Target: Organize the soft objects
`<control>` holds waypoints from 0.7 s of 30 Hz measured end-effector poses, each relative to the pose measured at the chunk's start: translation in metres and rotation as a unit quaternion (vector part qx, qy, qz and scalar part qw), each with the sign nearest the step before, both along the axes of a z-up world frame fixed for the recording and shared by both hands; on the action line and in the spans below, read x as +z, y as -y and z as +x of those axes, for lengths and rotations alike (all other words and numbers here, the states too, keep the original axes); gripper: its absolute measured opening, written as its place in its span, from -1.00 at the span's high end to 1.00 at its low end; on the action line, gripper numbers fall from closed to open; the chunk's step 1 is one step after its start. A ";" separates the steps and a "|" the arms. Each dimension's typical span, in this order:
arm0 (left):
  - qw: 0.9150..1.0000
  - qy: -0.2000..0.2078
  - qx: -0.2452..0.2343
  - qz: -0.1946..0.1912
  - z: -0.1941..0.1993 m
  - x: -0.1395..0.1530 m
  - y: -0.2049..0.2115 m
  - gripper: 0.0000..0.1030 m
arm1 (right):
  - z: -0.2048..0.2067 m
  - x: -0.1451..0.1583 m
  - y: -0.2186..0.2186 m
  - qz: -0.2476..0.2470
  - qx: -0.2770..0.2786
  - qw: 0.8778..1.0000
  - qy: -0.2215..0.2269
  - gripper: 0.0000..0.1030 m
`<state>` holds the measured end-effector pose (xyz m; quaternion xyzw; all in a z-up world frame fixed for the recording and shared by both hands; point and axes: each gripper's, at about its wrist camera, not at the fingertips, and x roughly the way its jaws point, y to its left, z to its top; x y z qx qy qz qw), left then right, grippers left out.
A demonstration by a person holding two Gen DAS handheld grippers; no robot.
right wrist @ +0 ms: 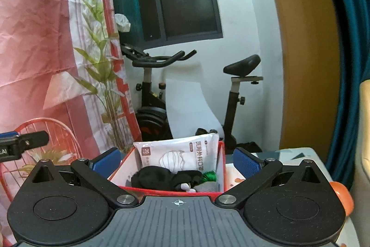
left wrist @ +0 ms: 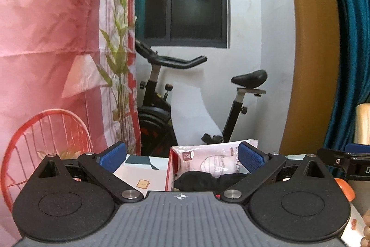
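Holding my right gripper (right wrist: 177,160) spread wide and pinching nothing, I am looking over the red-rimmed box (right wrist: 221,168) at twelve o'clock. Inside it are lying a glossy mask packet (right wrist: 178,152), a crumpled black cloth (right wrist: 159,175) and green fuzz (right wrist: 209,176). My left gripper (left wrist: 182,155) is also gaping, its ribbed blue pads (left wrist: 251,157) bare.

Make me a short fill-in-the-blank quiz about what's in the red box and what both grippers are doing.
1. The white mask packet stands in the red box behind a bundle of ____ fabric.
2. Beside that fabric lies a tuft coloured ____.
3. The right gripper has its jaws ____, with nothing held.
4. The left gripper holds ____.

Missing words: black; green; open; nothing
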<state>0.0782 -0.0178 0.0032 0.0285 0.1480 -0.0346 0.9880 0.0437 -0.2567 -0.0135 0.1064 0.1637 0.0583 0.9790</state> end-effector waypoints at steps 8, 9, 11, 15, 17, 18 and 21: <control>1.000 0.023 -0.017 -0.004 -0.057 0.013 0.005 -1.00 | -0.044 0.022 0.008 -0.017 -0.013 1.000 0.014 -0.99; 1.000 0.022 -0.019 -0.006 -0.060 0.013 0.005 -1.00 | -0.048 0.025 0.008 -0.018 -0.016 1.000 0.015 -0.99; 0.999 0.023 -0.021 -0.006 -0.065 0.014 0.005 -1.00 | -0.050 0.027 0.010 -0.017 -0.019 1.000 0.013 -0.99; 1.000 0.022 -0.015 0.002 -0.067 0.015 0.006 -1.00 | -0.052 0.028 0.010 -0.021 -0.019 1.000 0.012 -0.99; 1.000 0.022 -0.013 0.001 -0.066 0.015 0.005 -1.00 | -0.052 0.028 0.009 -0.023 -0.018 1.000 0.010 -0.99; 1.000 0.022 -0.013 0.000 -0.067 0.015 0.005 -1.00 | -0.052 0.028 0.009 -0.024 -0.017 1.000 0.009 -0.99; 1.000 0.024 -0.011 -0.001 -0.070 0.015 0.004 -1.00 | -0.051 0.029 0.008 -0.026 -0.018 0.999 0.007 -0.99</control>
